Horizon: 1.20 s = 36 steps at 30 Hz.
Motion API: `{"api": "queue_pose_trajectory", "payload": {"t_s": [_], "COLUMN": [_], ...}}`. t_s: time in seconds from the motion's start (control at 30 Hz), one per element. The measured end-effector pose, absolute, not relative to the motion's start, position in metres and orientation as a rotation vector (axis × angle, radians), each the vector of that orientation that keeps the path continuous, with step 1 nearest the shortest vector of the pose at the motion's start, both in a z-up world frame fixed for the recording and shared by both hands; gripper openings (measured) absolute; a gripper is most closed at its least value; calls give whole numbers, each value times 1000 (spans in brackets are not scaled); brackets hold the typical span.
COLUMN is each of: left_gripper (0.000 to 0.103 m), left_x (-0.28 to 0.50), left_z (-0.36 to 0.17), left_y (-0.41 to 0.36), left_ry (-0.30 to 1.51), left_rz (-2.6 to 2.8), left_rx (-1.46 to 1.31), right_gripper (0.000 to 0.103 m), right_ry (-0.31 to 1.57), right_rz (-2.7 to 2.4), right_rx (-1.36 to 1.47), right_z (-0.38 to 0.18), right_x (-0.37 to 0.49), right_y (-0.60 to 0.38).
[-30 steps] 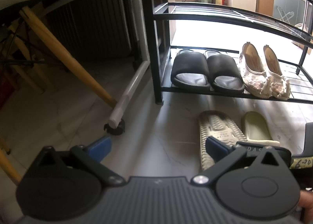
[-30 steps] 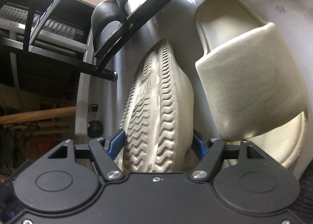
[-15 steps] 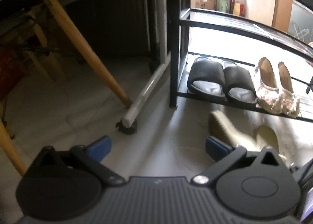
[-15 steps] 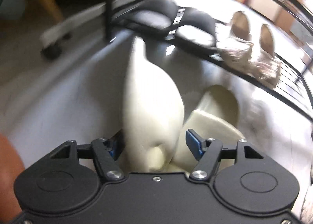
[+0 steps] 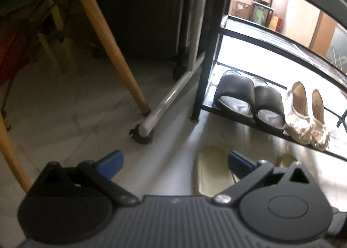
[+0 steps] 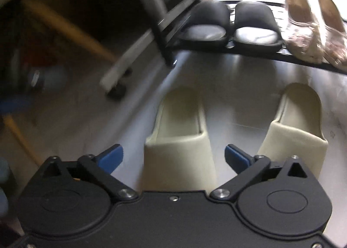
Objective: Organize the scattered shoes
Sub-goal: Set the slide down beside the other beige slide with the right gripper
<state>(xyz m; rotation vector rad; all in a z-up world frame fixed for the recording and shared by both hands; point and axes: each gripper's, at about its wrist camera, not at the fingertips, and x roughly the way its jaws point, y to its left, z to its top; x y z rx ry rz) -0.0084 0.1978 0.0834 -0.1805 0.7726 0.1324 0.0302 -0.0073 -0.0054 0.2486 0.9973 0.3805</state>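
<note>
Right tool (image 6: 173, 157), spread wide, straddles an upright cream slipper (image 6: 180, 139) on the floor; left tool (image 5: 174, 162) wide, empty.

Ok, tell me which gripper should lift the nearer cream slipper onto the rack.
Right. The right gripper is open with its jaws straddling the left cream slipper, which sits upright on the floor facing the shoe rack. The left gripper is open too, but off to that slipper's side.
</note>
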Motion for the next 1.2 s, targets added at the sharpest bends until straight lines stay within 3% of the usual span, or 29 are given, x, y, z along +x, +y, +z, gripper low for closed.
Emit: {"api": "queue_pose_trajectory", "payload": {"t_s": [0.1, 0.37, 0.63, 0.87, 1.2], "left_gripper": [102, 102, 102, 102, 102], "left_x": [-6, -7, -2, -2, -2], "left_z": [82, 84, 82, 82, 82], "left_y": [199, 192, 192, 192, 191], "left_ry": [780, 755, 761, 756, 760], "left_rz": [147, 149, 153, 151, 150], "left_rx": [-178, -115, -100, -97, -88], "right_gripper": [103, 103, 100, 99, 102], "right_ry": [1070, 1070, 1133, 1132, 1139], "right_rz": [379, 396, 347, 108, 16], "right_rx": [245, -137, -97, 118, 111], "right_z": [-22, -56, -65, -61, -69], "right_x": [44, 51, 68, 65, 77], "right_y": [1, 58, 61, 15, -12]}}
